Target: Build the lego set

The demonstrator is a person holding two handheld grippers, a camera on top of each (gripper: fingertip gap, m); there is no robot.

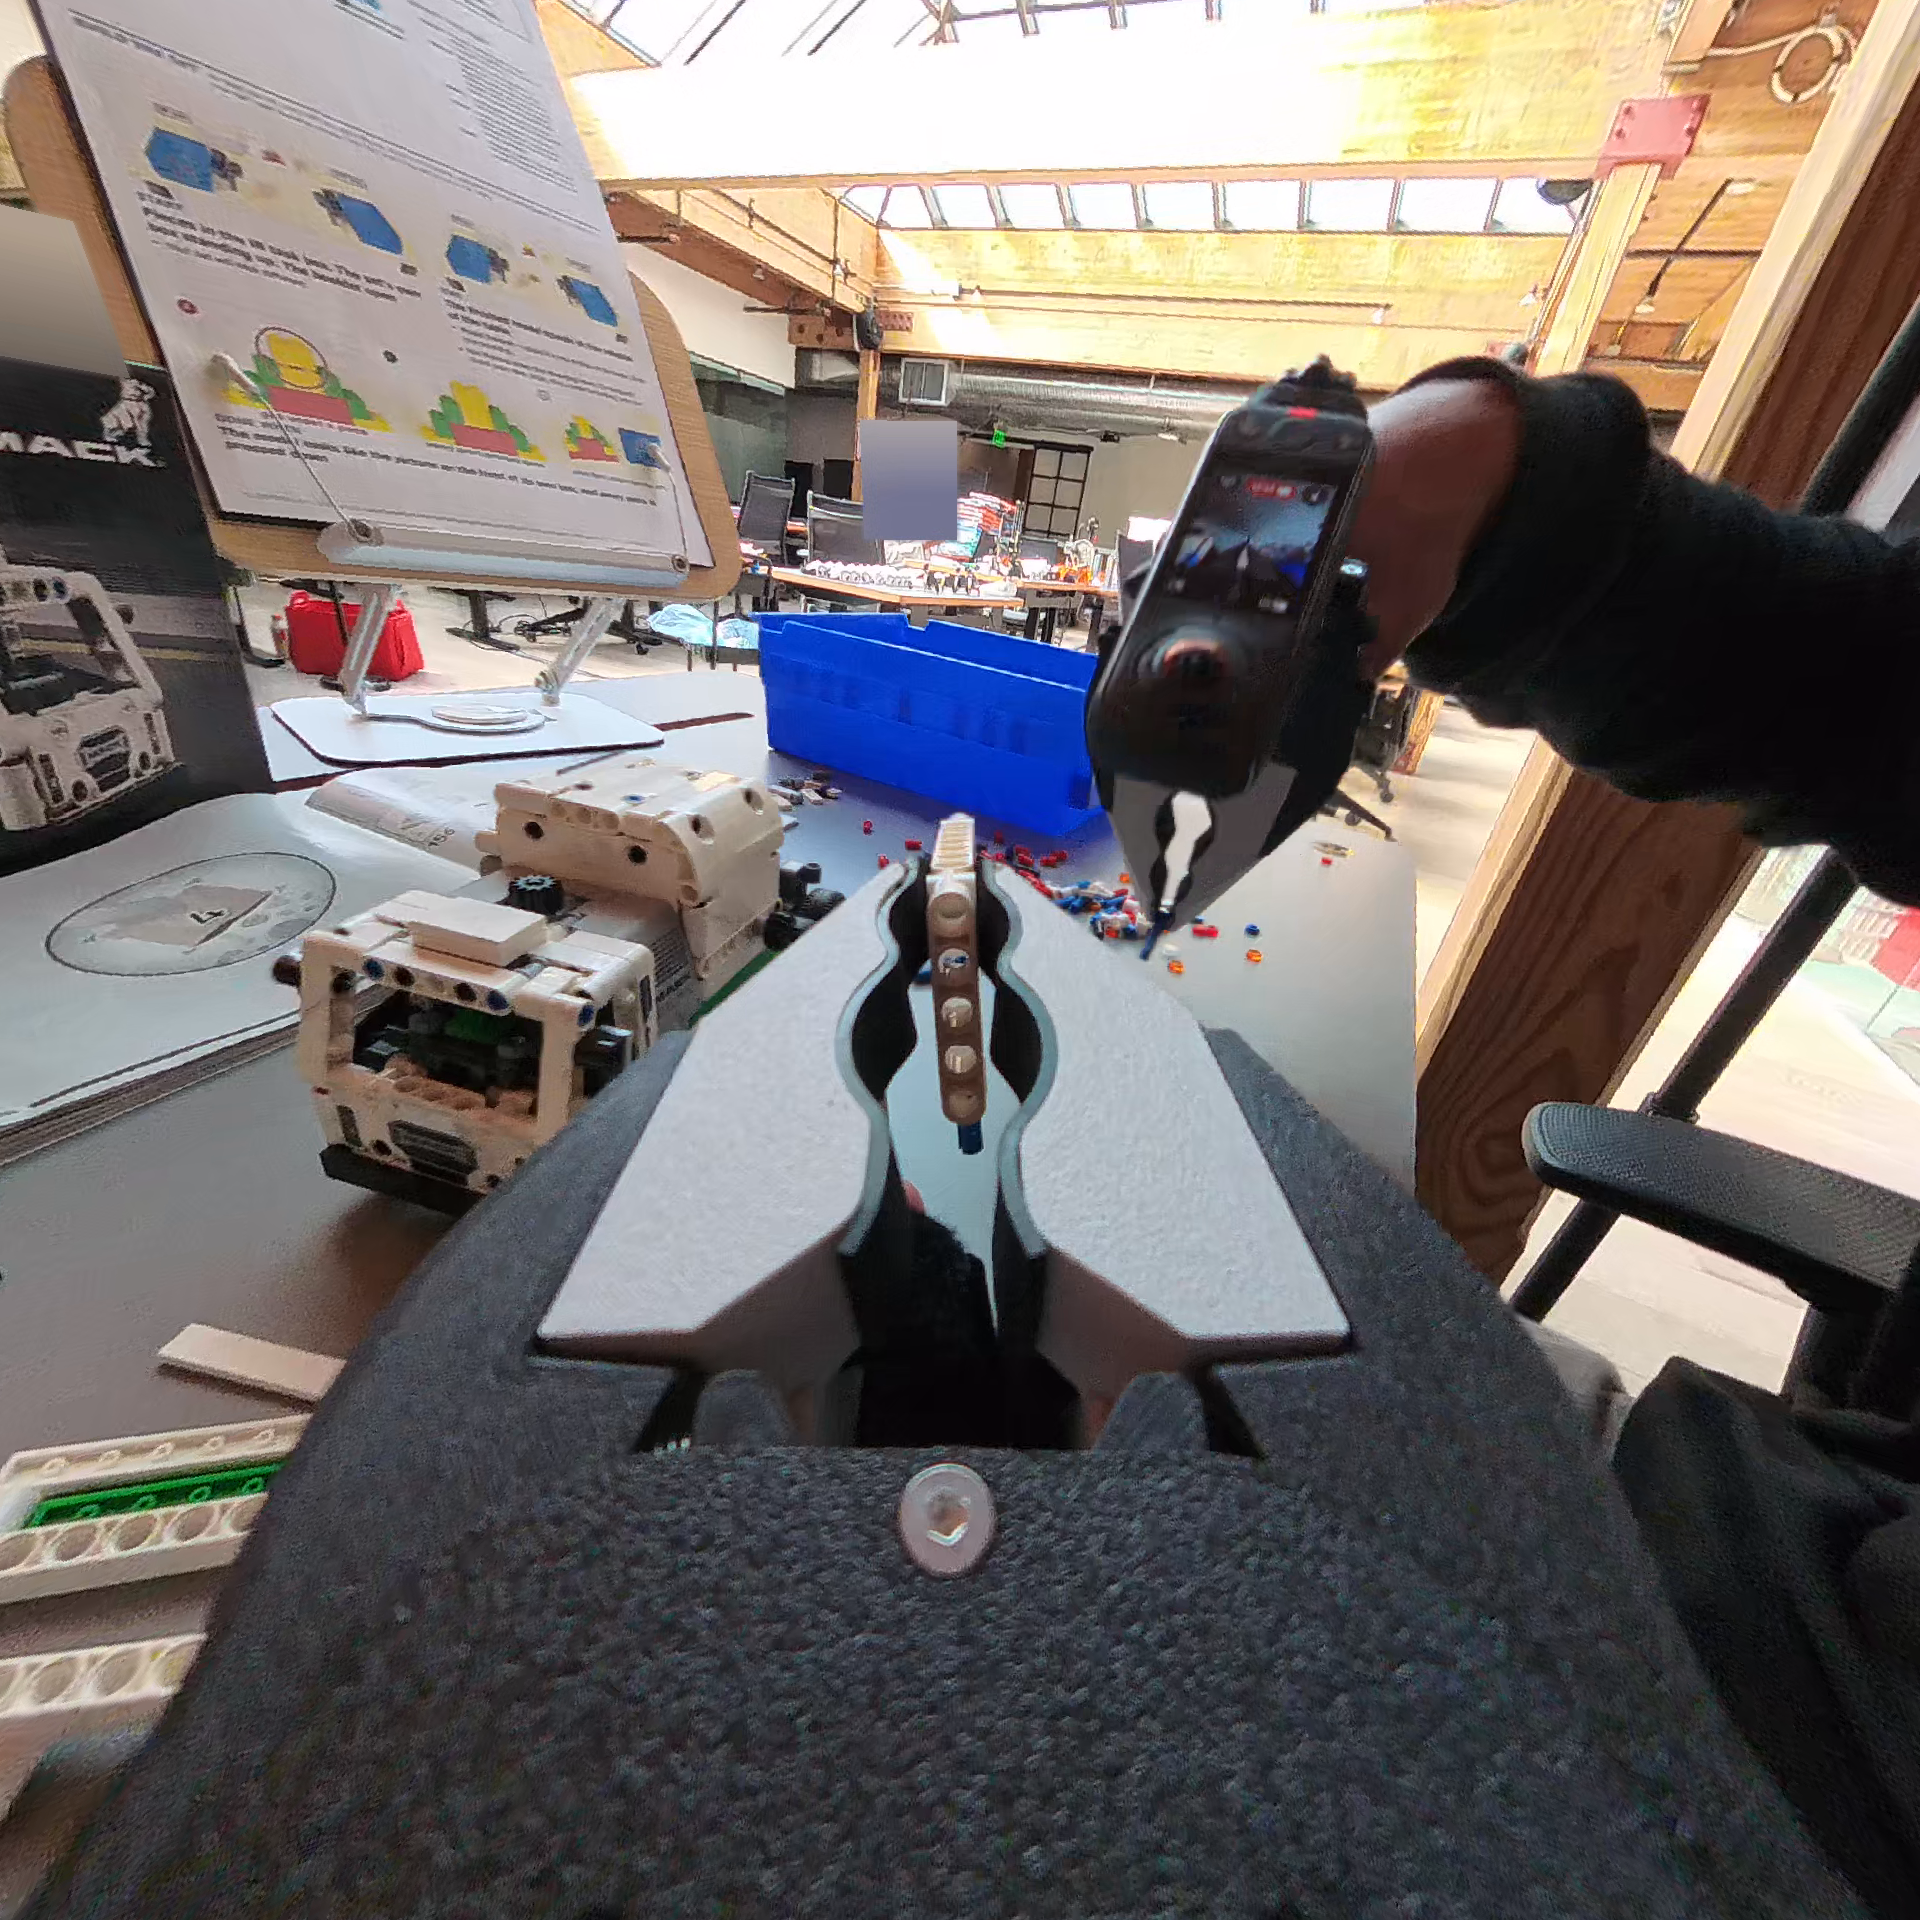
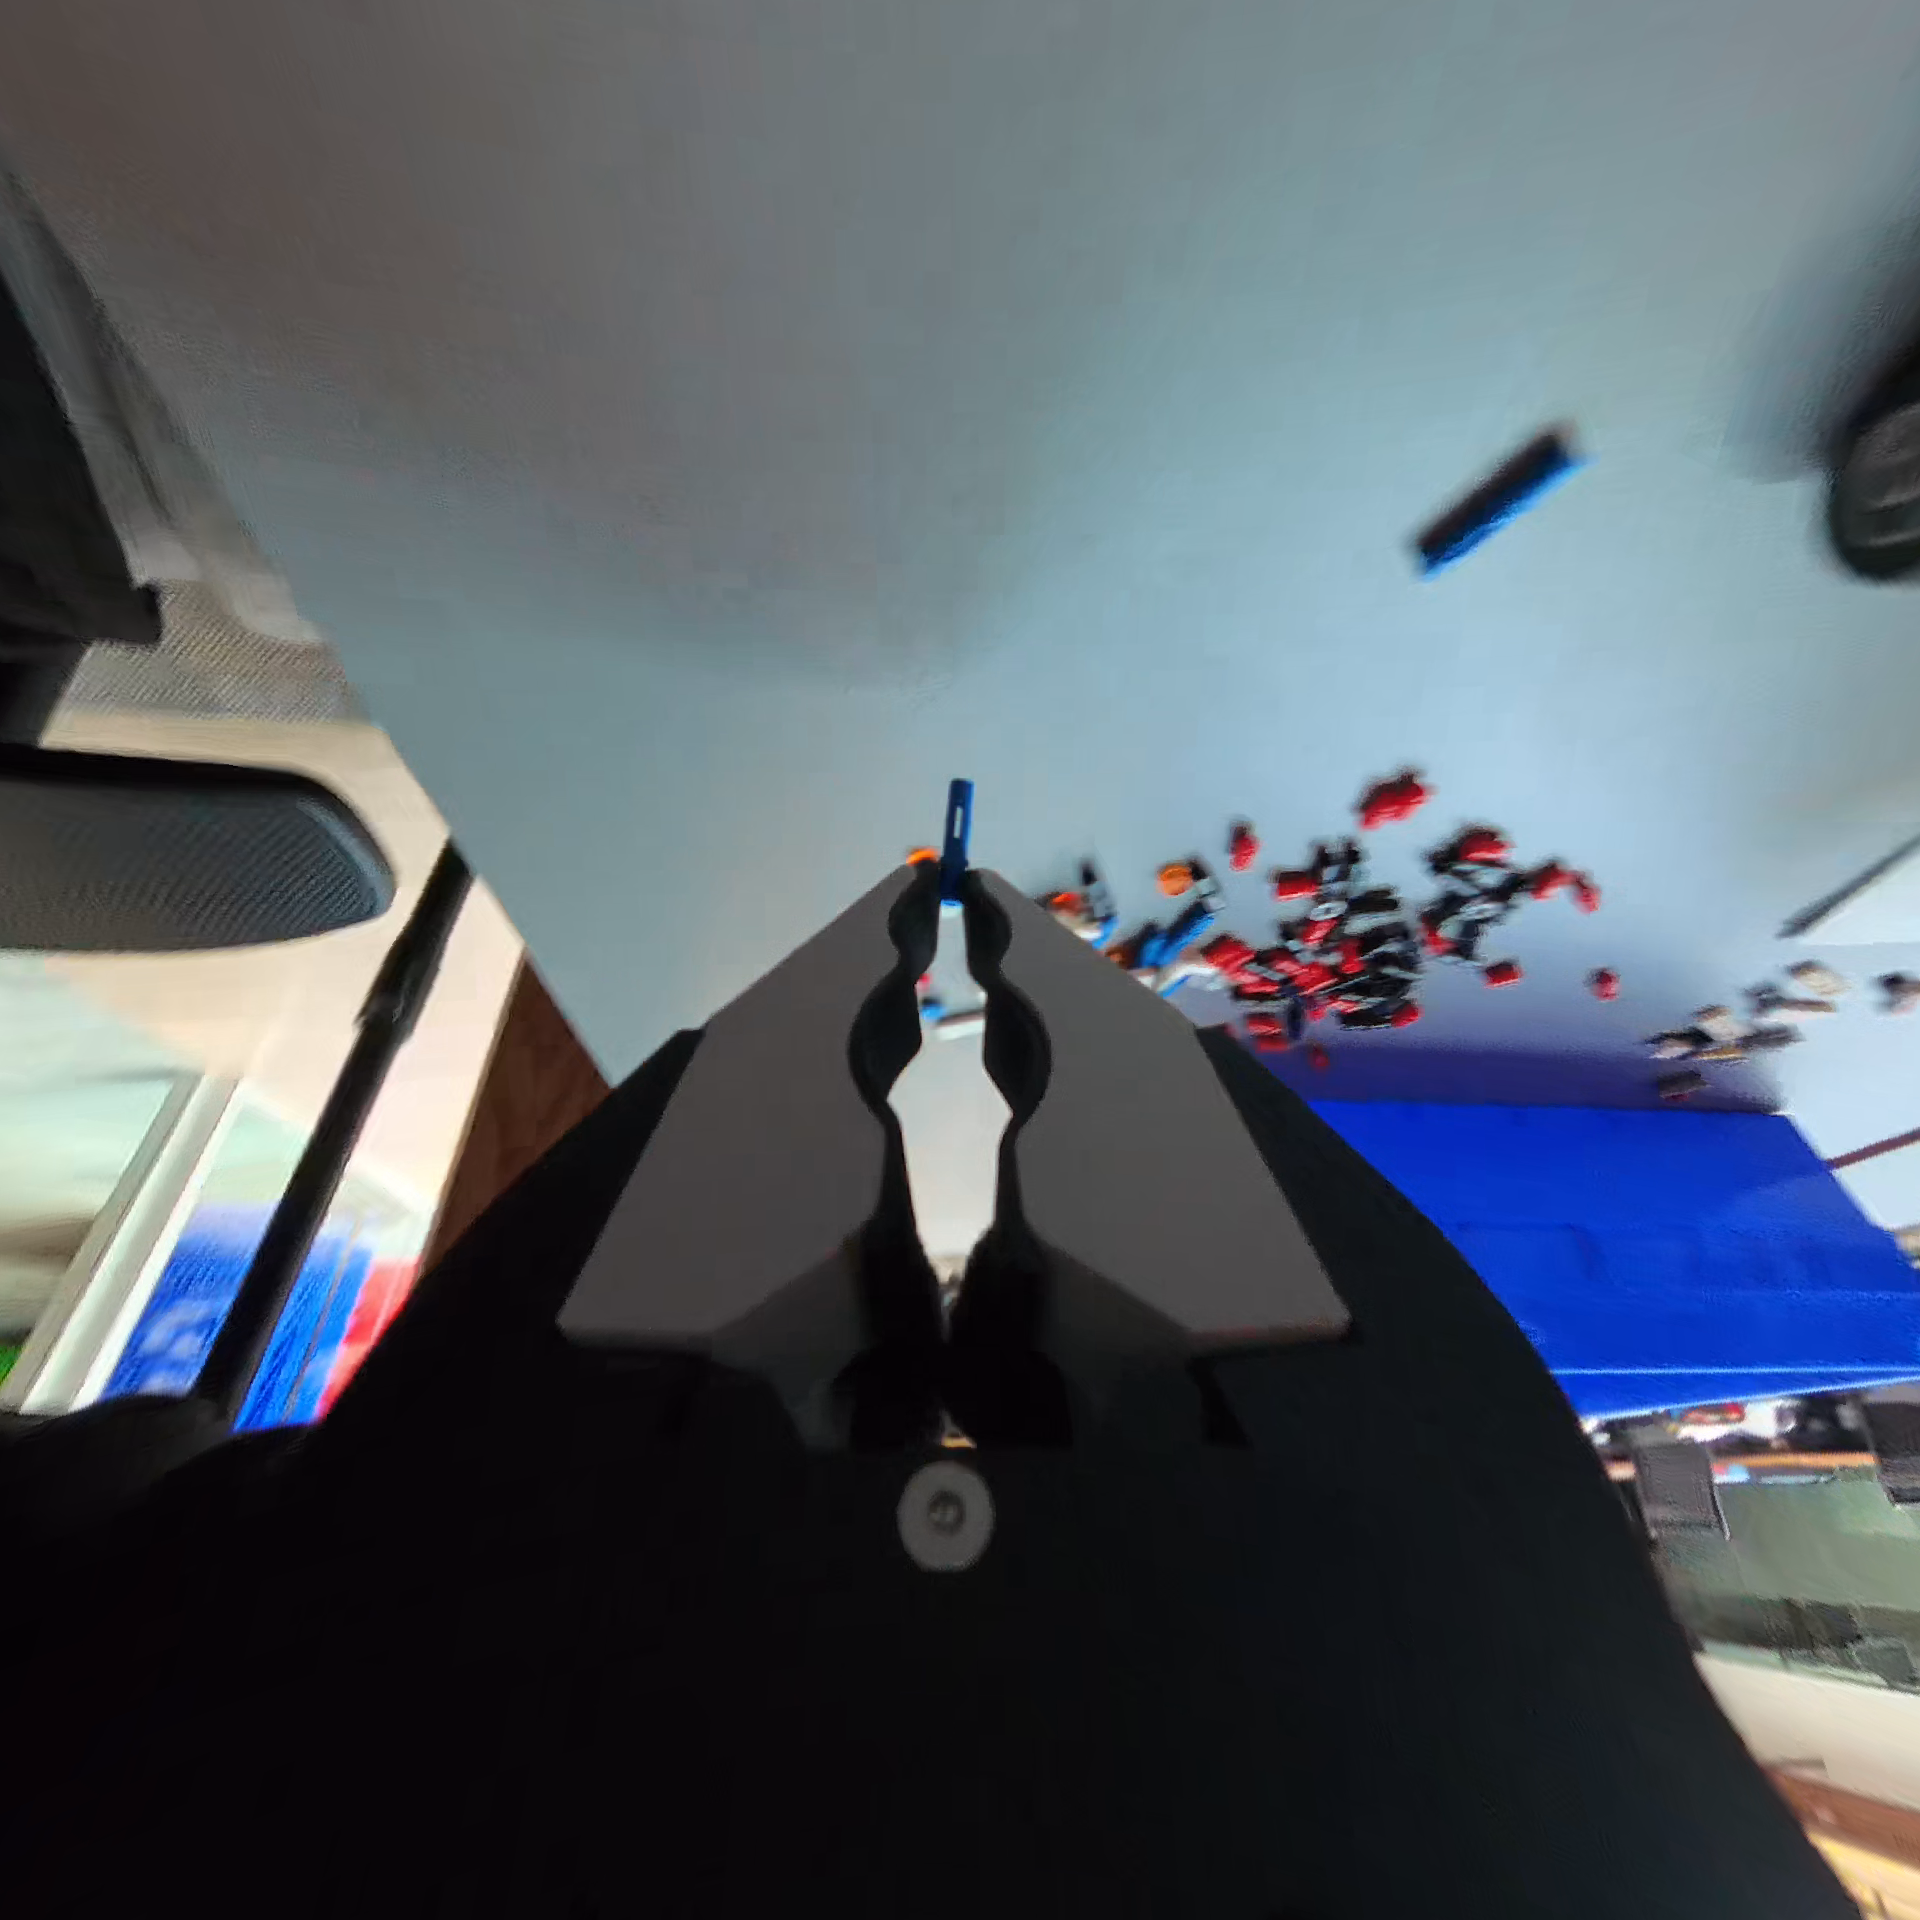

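Note:
My left gripper (image 1: 951, 883) is shut on a white holed beam (image 1: 954, 997) that stands between the fingers, with a blue pin (image 1: 968, 1138) at its near end. My right gripper (image 2: 945, 883) is shut on a small blue pin (image 2: 956, 836) at its fingertips. It also shows in the left wrist view (image 1: 1162, 914), pointing down over the scattered small red, blue and black pieces (image 1: 1101, 899). That pile also shows in the right wrist view (image 2: 1340, 951). A half-built white truck cab (image 1: 468, 1029) stands on the table to the left.
A blue bin (image 1: 925, 717) stands behind the pile, also seen in the right wrist view (image 2: 1621, 1236). An instruction sheet on a stand (image 1: 374, 270), the set's box (image 1: 94, 644) and booklets (image 1: 156, 935) are at left. White and green beams (image 1: 125, 1507) lie near left. An office chair (image 1: 1714, 1195) is right. Spacing between my two grippers at the tips: around 25 centimetres.

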